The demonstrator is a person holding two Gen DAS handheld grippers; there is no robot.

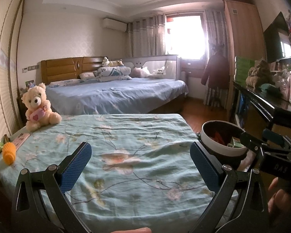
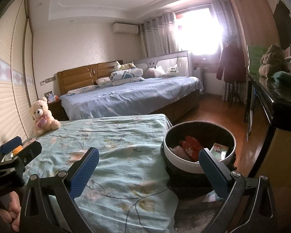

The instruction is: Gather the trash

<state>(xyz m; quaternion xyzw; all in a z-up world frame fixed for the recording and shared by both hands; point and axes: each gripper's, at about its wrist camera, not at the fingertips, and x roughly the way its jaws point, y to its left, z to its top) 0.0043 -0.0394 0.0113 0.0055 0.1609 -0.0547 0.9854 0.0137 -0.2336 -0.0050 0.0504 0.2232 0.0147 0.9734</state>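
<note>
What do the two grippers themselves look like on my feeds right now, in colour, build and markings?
Both match: the left gripper and right gripper have black metal linkage arms with silver pivot screws and triangular cut-outs, ending in flat fingers faced with blue textured pads. The gripper bodies are black blocks with faint lettering that I cannot read. Bare fingertips show; no sleeves visible.

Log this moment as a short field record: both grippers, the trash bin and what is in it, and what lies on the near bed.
left gripper: open, empty, above the floral sheet
right gripper: open, empty, near the bed's right edge
trash bin: white rim, black liner, beside the bed on the right
bin contents: red wrapper, green packet, pale crumpled piece
teddy bear: seated at the far left corner of the bed
orange object: at the bed's left edge
other trash on sheet: none visible
</note>
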